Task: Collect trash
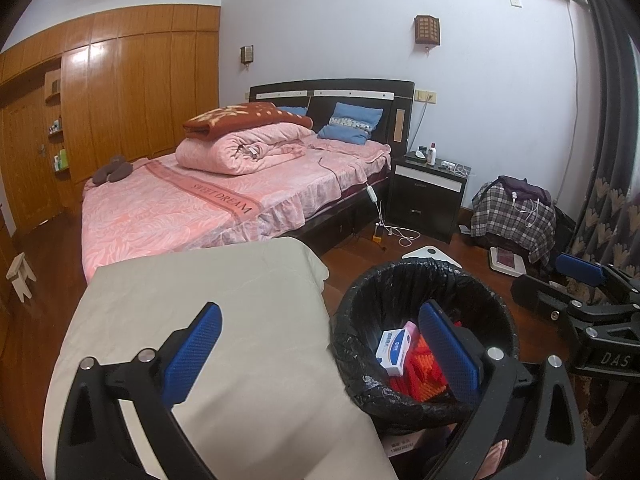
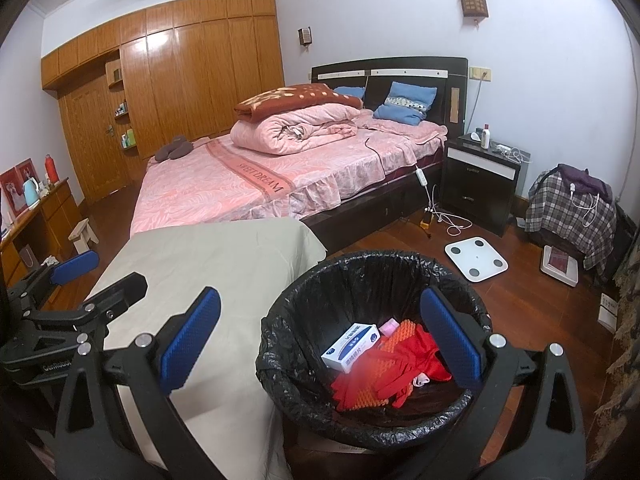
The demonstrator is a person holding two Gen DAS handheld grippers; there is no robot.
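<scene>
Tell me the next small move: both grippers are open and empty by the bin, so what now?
Probably pull both back and scan for leftover trash. The left gripper and right gripper hold nothing, the cloth-covered table shows bare, and the white-and-blue box and red glove already lie in the black-lined trash bin.

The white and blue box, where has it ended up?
The white and blue box lies inside the black-lined trash bin, on its left side in the right wrist view, beside a pink item and red trash, right of the cloth-covered table.
</scene>
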